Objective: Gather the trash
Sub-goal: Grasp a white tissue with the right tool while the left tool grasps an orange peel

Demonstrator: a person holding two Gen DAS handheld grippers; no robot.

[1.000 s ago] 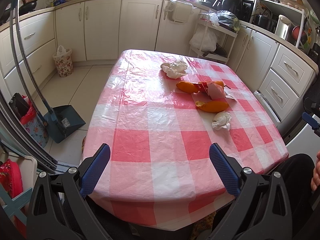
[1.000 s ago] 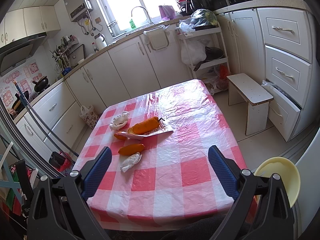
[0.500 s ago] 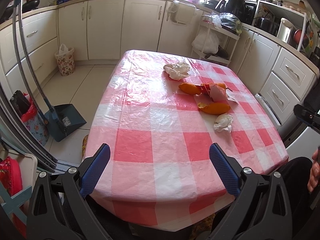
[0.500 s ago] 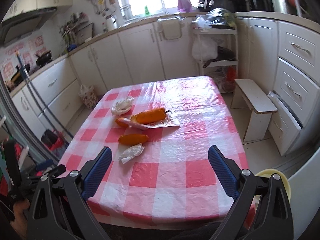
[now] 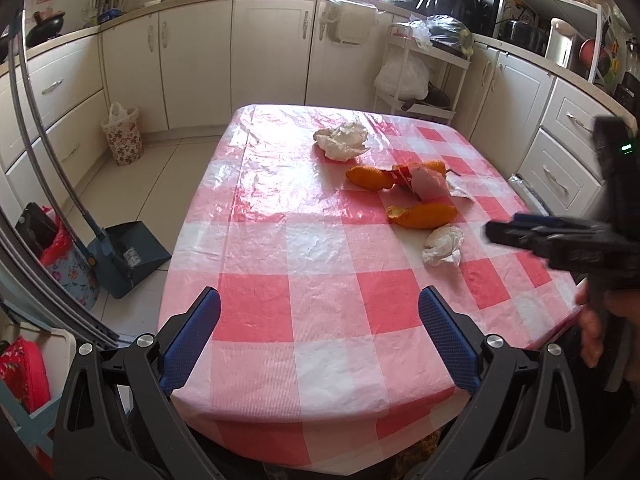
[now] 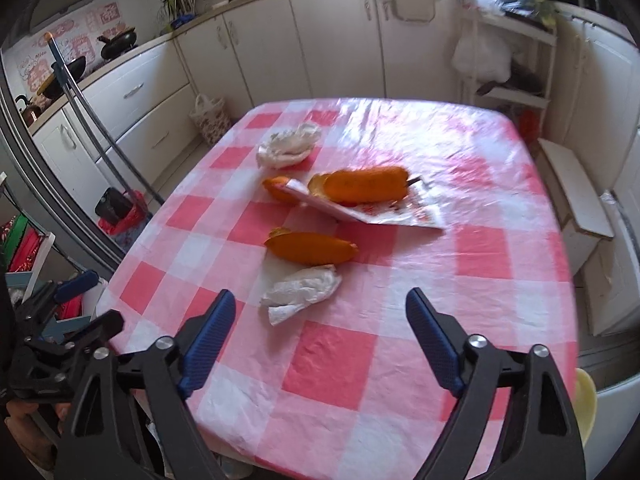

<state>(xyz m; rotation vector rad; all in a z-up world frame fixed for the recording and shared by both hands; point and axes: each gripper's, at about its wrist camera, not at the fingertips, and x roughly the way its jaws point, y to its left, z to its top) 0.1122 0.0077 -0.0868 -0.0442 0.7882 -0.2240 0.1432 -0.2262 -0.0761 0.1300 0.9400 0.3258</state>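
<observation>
Kitchen scene: white cabinets (image 5: 200, 64) wrap the room, tiled floor, dustpan (image 5: 128, 258) and a flowered bin (image 5: 124, 136) off to the side. Table (image 6: 400, 360) carries a glossy pink-and-white checked plastic cover, wrinkled and likely slick, so light scraps may slide when nudged.

Trash sits in a loose cluster on the table: near crumpled tissue (image 6: 302, 294), far tissue wad (image 6: 288, 146), 3 orange peel pieces, nearest peel (image 6: 312, 248) just beside the near tissue, and a torn foil wrapper (image 6: 384, 212) under the biggest peel.

Handling guess: tissues are weightless, soft, crush easily; pinch the raised middle fold, any angle works. Peels are light, curved, a bit stiff and maybe damp; take across the narrow width. Wrapper is thin, flat and slippery, hardest to lift; go for its upturned edge.

Right gripper (image 6: 316, 336) is over the table's near end, jaws spread but closing, nothing between them; near tissue lies just ahead of its left pad. Left gripper (image 5: 320, 336) hovers at the table's near edge, jaws wide apart, empty.
</observation>
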